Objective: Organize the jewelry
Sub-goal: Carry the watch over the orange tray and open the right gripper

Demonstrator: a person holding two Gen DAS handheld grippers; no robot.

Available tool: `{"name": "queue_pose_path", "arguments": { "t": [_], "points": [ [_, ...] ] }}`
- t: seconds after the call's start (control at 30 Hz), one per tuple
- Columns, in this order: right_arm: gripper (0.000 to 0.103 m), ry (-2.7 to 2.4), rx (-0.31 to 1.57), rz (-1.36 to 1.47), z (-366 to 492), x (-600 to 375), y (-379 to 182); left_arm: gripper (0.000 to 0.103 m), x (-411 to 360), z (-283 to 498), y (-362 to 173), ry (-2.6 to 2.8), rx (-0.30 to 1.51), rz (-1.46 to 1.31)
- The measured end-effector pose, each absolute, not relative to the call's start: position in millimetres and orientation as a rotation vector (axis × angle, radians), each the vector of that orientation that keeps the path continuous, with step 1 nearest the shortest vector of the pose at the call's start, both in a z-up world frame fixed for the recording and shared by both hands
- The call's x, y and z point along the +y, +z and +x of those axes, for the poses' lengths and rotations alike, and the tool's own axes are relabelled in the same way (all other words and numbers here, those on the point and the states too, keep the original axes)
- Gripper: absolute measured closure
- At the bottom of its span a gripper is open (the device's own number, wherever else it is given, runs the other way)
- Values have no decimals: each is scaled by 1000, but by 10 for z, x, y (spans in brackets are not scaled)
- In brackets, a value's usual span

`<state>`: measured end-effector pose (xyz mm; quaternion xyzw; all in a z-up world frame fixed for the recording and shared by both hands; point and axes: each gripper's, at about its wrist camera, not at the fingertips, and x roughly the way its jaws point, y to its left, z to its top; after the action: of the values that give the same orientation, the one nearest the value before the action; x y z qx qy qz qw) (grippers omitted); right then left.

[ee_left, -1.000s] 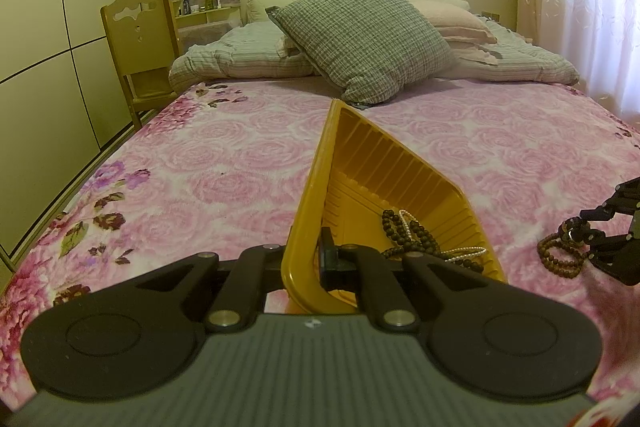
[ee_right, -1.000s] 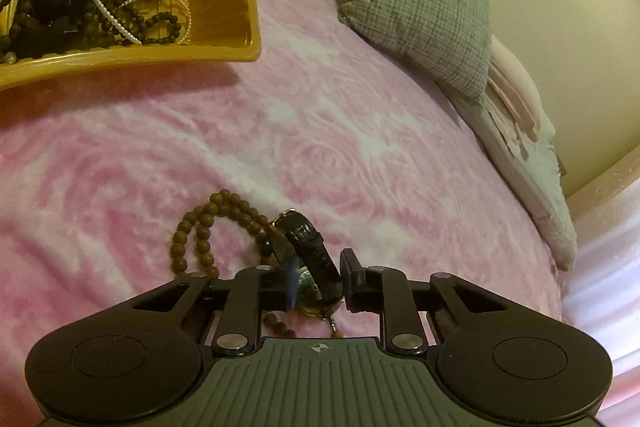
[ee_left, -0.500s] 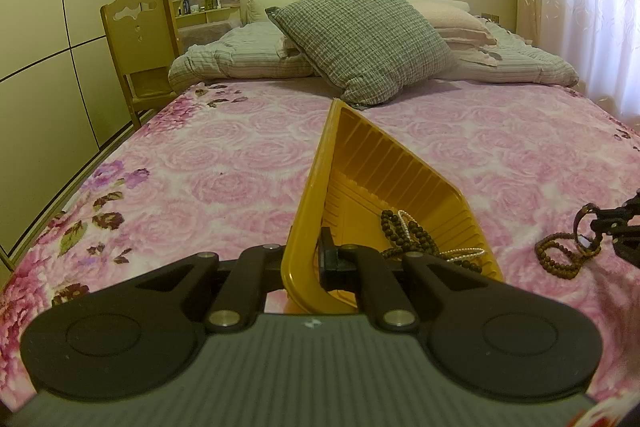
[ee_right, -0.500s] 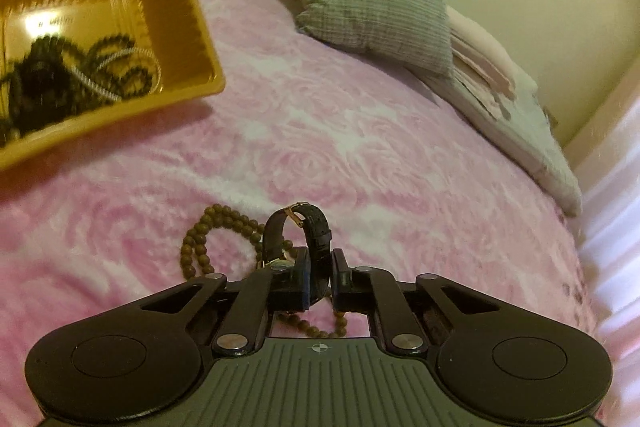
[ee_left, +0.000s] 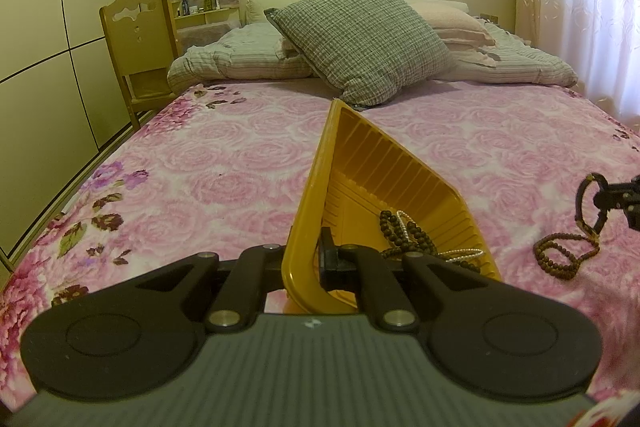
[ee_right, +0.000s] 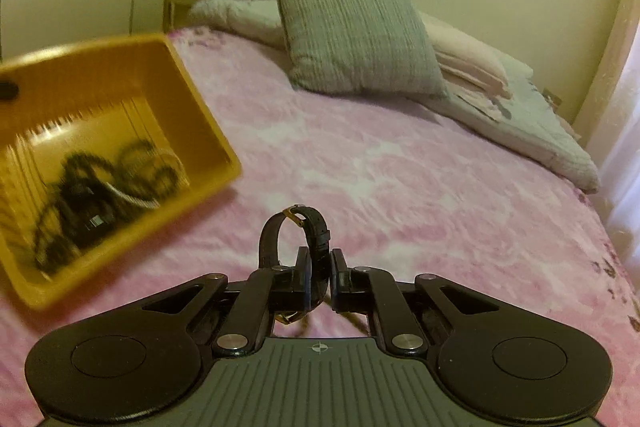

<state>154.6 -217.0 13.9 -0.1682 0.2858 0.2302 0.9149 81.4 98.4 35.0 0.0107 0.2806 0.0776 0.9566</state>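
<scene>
Left hand-held gripper (ee_left: 313, 259) pinches the ribbed yellow plastic tray's (ee_left: 310, 195) rim, tilting it to receive; right hand-held gripper (ee_right: 320, 273), clamped on the black leather-strapped wristwatch (ee_right: 310, 247), holds it above the bed beside the tray.

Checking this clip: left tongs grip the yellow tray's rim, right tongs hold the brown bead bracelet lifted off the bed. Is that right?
Not quite. The right tongs hold the black watch, not the beads. The left wrist view shows the bead bracelet lying on the bedspread, below the raised watch. The rest holds: the left tongs grip the yellow tray by its rim.
</scene>
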Motion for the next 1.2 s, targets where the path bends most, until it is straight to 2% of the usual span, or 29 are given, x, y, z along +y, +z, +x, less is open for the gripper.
{"name": "queue_pose_path", "arguments": {
  "t": [0.37, 0.87, 0.97, 1.03, 1.07, 1.2],
  "points": [
    [95, 654, 556, -218, 1590, -1531, 393, 97, 985, 813, 350, 157, 569, 20],
    [93, 820, 618, -101, 1706, -828, 331, 97, 950, 823, 352, 159, 569, 14],
    [85, 836, 616, -88, 1705, -821, 319, 97, 949, 819, 352, 159, 569, 13],
    [68, 819, 591, -79, 1682, -851, 338, 97, 953, 828, 343, 162, 572, 13],
    [65, 814, 585, -70, 1684, -880, 349, 97, 952, 828, 342, 160, 571, 13],
    [64, 758, 561, -50, 1692, -1085, 394, 97, 945, 822, 341, 160, 567, 12]
  ]
}}
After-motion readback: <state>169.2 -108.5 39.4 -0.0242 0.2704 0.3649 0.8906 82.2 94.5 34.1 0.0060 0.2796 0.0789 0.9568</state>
